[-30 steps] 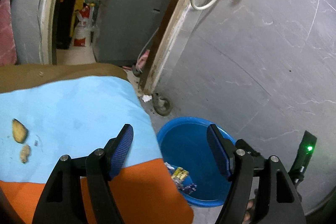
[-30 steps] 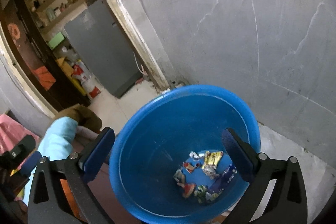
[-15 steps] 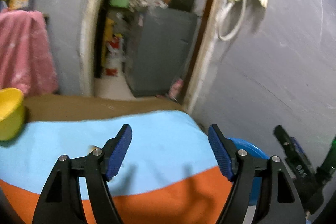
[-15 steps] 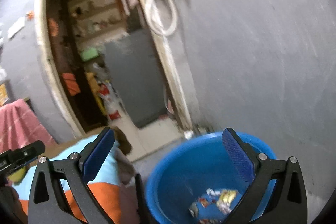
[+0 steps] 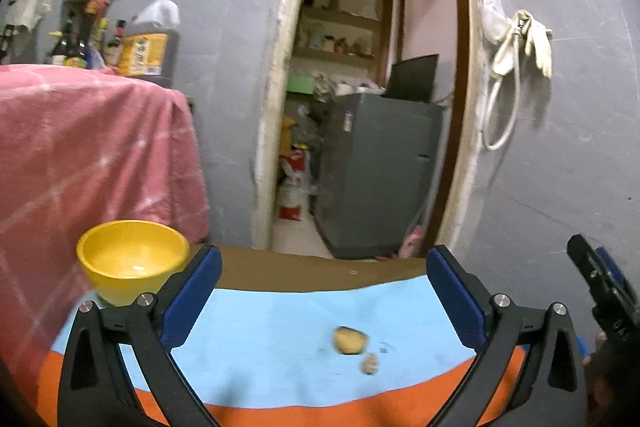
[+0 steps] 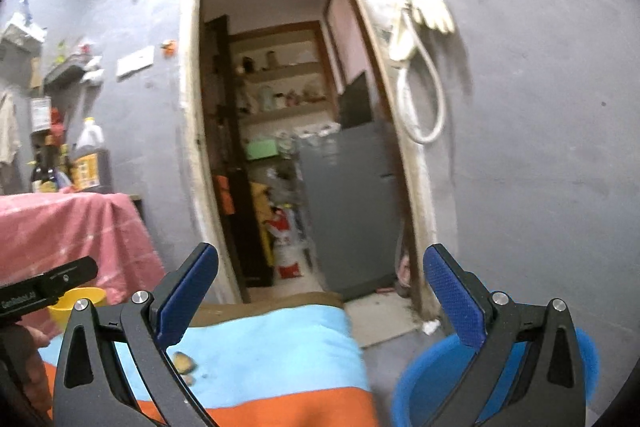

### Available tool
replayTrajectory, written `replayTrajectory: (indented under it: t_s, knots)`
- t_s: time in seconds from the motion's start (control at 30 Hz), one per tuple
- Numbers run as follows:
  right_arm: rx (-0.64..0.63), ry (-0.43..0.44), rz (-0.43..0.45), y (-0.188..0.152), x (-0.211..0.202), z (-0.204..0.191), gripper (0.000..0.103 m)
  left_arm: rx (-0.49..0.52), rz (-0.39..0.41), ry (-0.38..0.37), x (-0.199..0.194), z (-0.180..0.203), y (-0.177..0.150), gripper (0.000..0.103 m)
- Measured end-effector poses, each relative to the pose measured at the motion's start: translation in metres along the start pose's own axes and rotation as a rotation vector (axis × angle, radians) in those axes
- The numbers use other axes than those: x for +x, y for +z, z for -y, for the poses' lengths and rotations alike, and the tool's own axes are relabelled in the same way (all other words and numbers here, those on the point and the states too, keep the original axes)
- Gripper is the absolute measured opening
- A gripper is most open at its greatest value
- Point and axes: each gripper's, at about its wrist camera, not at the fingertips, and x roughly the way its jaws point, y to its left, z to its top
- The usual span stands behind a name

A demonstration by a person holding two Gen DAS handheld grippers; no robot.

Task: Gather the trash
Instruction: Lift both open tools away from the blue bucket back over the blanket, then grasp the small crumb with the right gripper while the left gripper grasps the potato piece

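Observation:
A tan scrap of food (image 5: 350, 339) and a smaller crumb (image 5: 371, 363) lie on the light blue and orange cloth (image 5: 260, 343) of the table. My left gripper (image 5: 324, 287) is open and empty, held above the cloth with the scrap between and below its fingers. My right gripper (image 6: 320, 291) is open and empty, above the table's right end; the scrap (image 6: 183, 361) shows near its left finger. The blue trash tub (image 6: 428, 387) stands on the floor at the lower right, partly hidden by the right finger.
A yellow bowl (image 5: 132, 261) stands at the table's far left. A pink-covered counter (image 5: 80, 155) with bottles is to the left. An open doorway (image 5: 360, 107) with a grey cabinet (image 5: 380, 175) lies ahead. A hose and gloves (image 5: 516, 59) hang on the grey wall.
Both grippers have tilted up from the blue tub toward the table and doorway. The left one moved left, bringing the bowl and scrap into view. Both stay open.

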Motion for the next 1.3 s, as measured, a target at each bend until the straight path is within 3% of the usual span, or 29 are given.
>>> replayTrajectory:
  t_s: [0.23,0.6,0.83,0.97,1.07,1.23,1.3]
  knots:
    - [-0.070,0.089,0.018,-0.005,0.006,-0.039,0.103,0.022,0.029,0.075,-0.003,-0.030,-0.012,0.101]
    - [-0.206,0.163,-0.077,-0.024,0.027,-0.083,0.103,0.057,0.007,0.123,0.003,-0.062,-0.025,0.101]
    - [-0.247,0.154,-0.256,-0.038,0.051,-0.089,0.103,0.062,-0.120,0.110,0.021,-0.071,-0.036,0.101]
    - [-0.229,0.133,-0.481,-0.059,0.081,-0.085,0.103,0.050,-0.210,0.095,0.033,-0.073,-0.041,0.101]
    - [-0.198,0.160,-0.607,-0.070,0.096,-0.081,0.103,0.047,-0.285,0.080,0.044,-0.074,-0.046,0.101]
    - [-0.251,0.249,-0.730,-0.084,0.105,-0.090,0.102,0.015,-0.430,0.094,0.066,-0.080,-0.057,0.101]
    - [-0.286,0.264,-0.748,-0.088,0.104,-0.095,0.096,-0.016,-0.475,0.095,0.071,-0.086,-0.061,0.101]
